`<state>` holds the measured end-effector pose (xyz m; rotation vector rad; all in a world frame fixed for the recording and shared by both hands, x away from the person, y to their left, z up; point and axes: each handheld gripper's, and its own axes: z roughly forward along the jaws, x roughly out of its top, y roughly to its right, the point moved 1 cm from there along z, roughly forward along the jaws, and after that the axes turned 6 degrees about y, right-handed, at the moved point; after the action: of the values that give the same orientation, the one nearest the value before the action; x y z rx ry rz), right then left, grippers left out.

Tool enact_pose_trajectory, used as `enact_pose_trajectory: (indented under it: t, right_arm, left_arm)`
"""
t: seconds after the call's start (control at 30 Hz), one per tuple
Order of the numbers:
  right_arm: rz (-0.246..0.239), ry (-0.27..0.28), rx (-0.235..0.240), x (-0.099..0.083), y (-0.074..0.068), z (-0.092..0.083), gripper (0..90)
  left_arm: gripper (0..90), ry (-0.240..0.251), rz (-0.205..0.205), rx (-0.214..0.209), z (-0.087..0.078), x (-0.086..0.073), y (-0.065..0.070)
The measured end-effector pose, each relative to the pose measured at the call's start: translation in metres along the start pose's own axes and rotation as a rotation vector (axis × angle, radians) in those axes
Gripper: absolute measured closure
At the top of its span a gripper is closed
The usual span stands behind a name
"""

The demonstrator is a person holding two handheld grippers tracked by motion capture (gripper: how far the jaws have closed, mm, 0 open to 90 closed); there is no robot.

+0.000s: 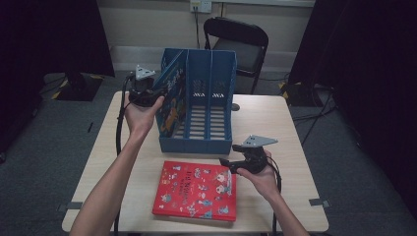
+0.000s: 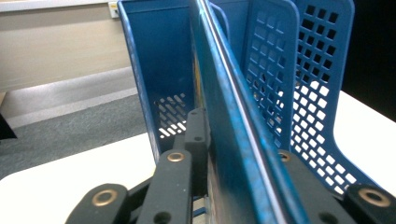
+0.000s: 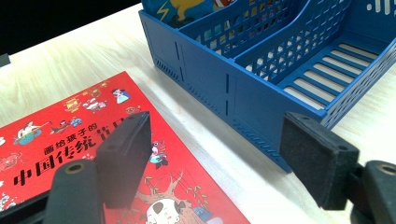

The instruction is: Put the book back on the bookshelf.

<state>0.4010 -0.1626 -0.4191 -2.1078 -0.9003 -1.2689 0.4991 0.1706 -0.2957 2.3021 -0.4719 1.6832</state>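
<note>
While the left gripper [image 1: 147, 93] sits at the upper left corner of the blue file rack [image 1: 196, 142], its jaws are clamped on the top edge of a blue picture book [image 1: 173, 101] that stands in the rack's leftmost compartment. In the left gripper view the book's edge [image 2: 233, 140] runs up between the two black jaws, one pad on each face — a tight grip, with the rack's perforated dividers just beyond the fingertips. The book leans slightly, its illustrated cover facing the middle compartment.

The right gripper [image 1: 236, 163] hovers over the table [image 1: 290, 128] in front of the rack's right end. Its jaws stand wide apart with nothing between them — in the right gripper view the two pads [image 3: 126, 156] frame bare wood and the low front wall of the rack. Just under and beside the pad on that view's left lies a red picture book [image 1: 195, 190], flat on the table, cover up, with cartoon figures and white lettering [image 3: 56, 144]; whether the pad touches it cannot be told. The red book sits near the rack's front wall, not touching it.

The two other compartments, beyond the right fingertips, show slatted floors.
</note>
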Motion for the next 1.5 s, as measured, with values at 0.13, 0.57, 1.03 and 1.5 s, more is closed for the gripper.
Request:
enact_pose_trajectory:
  t: [0.13,0.57,1.03,1.5]
  right_arm:
    - [0.004,-0.003,-0.001,-0.001,0.001,0.001,25.4]
    - [0.006,-0.008,0.003,-0.001,0.001,0.0,25.4]
    - [0.0,-0.003,0.004,-0.001,0.001,-0.001,25.7]
    - [-0.005,-0.018,0.015,-0.002,0.0,0.002,25.7]
  left_arm:
    - [82.1,0.004,0.011,0.04,-0.001,-0.001,0.001]
    - [82.5,0.097,0.029,0.098,-0.002,-0.011,0.011]
    - [81.9,0.143,-0.026,0.216,-0.003,-0.017,0.006]
    - [81.8,0.157,-0.054,0.258,-0.002,-0.018,0.006]
